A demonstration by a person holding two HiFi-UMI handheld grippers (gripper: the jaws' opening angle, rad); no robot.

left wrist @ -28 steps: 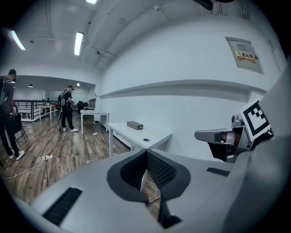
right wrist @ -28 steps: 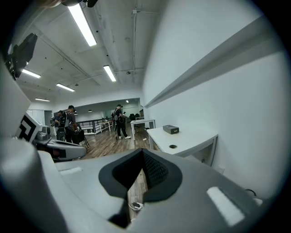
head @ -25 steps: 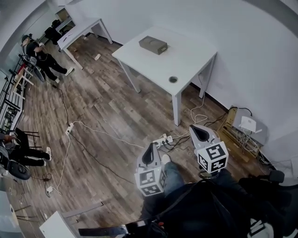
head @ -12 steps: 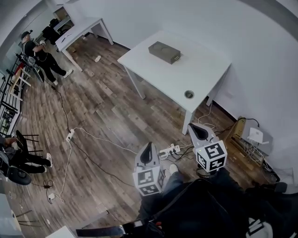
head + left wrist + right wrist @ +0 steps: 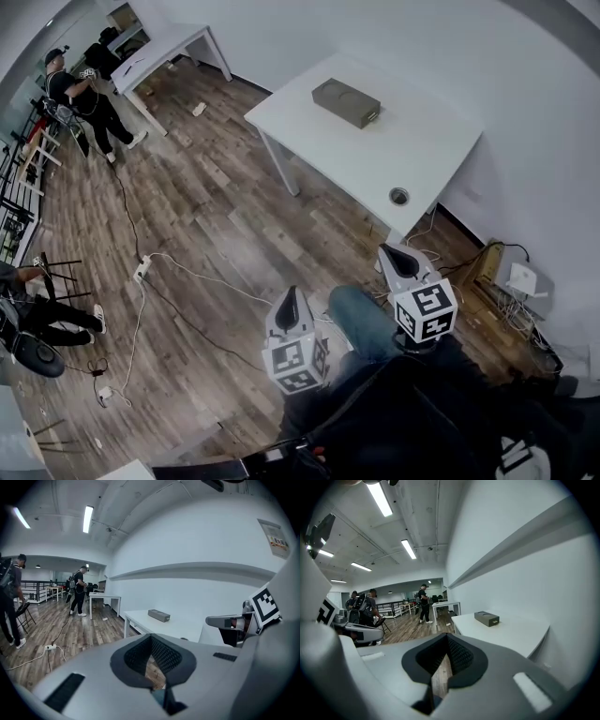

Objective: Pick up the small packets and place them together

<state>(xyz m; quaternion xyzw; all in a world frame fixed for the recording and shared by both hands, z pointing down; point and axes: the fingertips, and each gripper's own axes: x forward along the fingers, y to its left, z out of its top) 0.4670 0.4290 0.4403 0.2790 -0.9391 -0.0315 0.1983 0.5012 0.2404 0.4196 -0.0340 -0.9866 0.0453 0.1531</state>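
Atop smooth table (image 5: 427, 141), rectangular box (image 5: 346, 102) (matte).

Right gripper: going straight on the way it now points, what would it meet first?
Probably the near edge of the white table. The right gripper aims roughly at its corner, though depth is unclear.

- Open lab-like workroom: bare white table (image 5: 422, 141) by a white wall (image 5: 497, 56).
- Left of the table: plank floor (image 5: 216, 216), trailing cables (image 5: 187, 266), another desk (image 5: 169, 49).
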